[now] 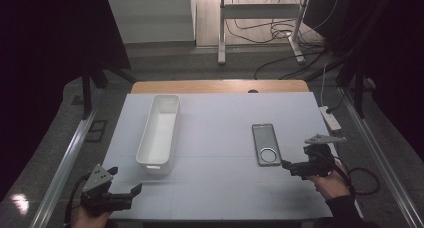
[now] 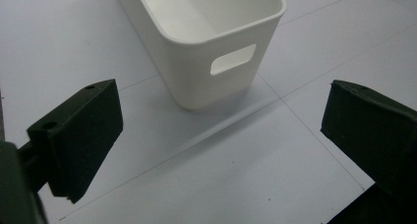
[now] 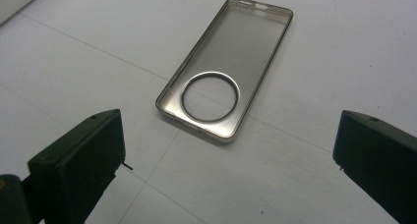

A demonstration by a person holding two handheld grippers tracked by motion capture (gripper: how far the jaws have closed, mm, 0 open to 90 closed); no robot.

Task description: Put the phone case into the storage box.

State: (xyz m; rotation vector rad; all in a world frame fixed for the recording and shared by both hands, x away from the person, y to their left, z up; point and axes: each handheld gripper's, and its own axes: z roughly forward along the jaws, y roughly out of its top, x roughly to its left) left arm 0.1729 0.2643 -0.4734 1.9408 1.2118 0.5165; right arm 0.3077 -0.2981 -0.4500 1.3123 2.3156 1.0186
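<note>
left gripper [image 1: 126, 186] held open, empty, near-left table [image 1: 220, 188] edge | 1 white bin [image 1: 159, 133] left-centre | 1 phone case [image 1: 265, 144] flat, right-centre | right gripper [image 1: 289, 166] open just beside case | risk: thin flat case may be skidded or missed by jaws

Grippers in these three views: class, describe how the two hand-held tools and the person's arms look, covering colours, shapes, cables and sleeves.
Both are black. The left gripper carries a grey three-cornered plate on top, as does the right gripper, and a black cable trails from each. Their fingers are blocky black wedges with small holes near the top edge. The person's right forearm wears a dark sleeve.
</note>
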